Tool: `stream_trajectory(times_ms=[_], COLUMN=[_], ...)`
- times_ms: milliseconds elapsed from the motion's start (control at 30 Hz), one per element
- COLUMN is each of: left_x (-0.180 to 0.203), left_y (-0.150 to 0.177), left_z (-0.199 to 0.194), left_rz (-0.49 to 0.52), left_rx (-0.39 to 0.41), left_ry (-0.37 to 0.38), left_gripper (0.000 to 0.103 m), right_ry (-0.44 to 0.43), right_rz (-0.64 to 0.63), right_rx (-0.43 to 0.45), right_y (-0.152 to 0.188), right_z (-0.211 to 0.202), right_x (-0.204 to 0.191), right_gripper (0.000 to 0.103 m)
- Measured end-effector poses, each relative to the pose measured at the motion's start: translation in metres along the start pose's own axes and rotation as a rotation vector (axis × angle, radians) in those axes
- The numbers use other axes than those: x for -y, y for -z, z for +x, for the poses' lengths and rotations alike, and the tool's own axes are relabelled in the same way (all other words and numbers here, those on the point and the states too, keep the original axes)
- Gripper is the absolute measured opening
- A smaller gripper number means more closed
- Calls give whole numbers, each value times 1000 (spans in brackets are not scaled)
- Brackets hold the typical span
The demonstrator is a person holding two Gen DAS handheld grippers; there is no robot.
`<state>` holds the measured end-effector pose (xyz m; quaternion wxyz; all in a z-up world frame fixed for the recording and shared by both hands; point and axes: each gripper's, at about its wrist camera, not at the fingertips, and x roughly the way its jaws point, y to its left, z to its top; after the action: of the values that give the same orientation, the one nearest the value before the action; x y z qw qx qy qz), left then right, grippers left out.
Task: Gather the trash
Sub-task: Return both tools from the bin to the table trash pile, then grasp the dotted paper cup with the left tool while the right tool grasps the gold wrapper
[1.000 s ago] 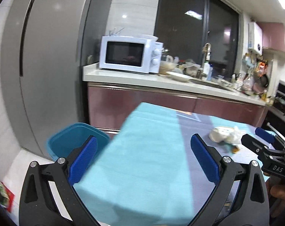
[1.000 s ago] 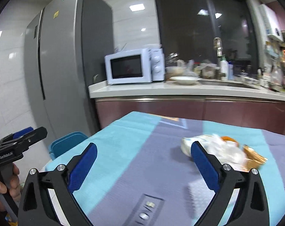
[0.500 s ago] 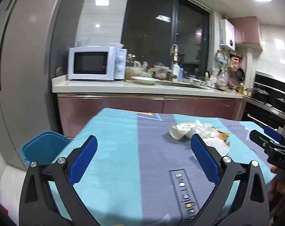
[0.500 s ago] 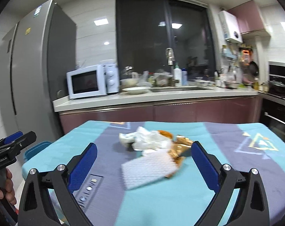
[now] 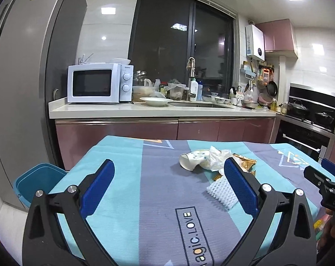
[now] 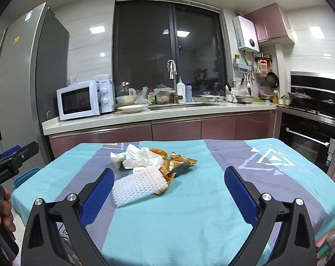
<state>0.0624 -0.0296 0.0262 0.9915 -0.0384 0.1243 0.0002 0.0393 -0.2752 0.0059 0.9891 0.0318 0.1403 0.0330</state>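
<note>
A heap of trash lies mid-table: a tipped paper cup (image 5: 190,160), crumpled white tissue (image 6: 143,158), a gold foil wrapper (image 6: 178,163) and a white foam net (image 6: 139,184). My left gripper (image 5: 168,187) hovers open above the near left part of the tablecloth, its right finger overlapping the foam net (image 5: 220,194). My right gripper (image 6: 168,191) is open too, short of the heap, with the net just inside its left finger. A blue bin (image 5: 37,185) stands on the floor left of the table.
The table (image 6: 211,199) wears a teal and grey cloth. Behind it runs a kitchen counter (image 5: 145,109) with a microwave (image 5: 98,86), dishes and a sink. A tall fridge (image 5: 23,88) is on the left, an oven (image 6: 309,139) on the right.
Both views have swung from the fridge side toward the table's middle, so the trash heap now sits ahead of the grippers. Both stay open.
</note>
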Motion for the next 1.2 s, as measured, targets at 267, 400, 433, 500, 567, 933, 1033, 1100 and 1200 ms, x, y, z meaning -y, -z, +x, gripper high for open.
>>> stream_trajectory(times_ms=[267,400,433,500,567,933,1033,1100,1200], left_x=[2,3,5,9,13,28,25,23,19], left_y=[-1,-1,-1,-1,-2,-19,-17,-17,-12], left_z=[11,28,33,45,58,174,217,240,280], left_rz=[23,29,32,40,49,88,63,90,97], left_rx=[-13,-49,-59,-80,-100,-260,-353,-365,-477], left_ry=[8,11,17,30,47,101,97,55,120], left_gripper=[97,97,97,97,97,97,97,97,97], right_ry=[20,15,16,3,-4,-46,-46,-51,-59], right_rz=[-13,-12,-12,-8,-6,-6,-4,1,10], right_rx=[-8,-38,-42,-60,-76,-210,-227,-242,-260], right_y=[0,0,0,-1,-2,-20,-24,-26,-24], right_z=[4,19,22,33,42,119,135,145,156], right_x=[3,5,6,8,10,30,37,40,41], right_gripper=[96,96,96,96,96,96,96,96,96])
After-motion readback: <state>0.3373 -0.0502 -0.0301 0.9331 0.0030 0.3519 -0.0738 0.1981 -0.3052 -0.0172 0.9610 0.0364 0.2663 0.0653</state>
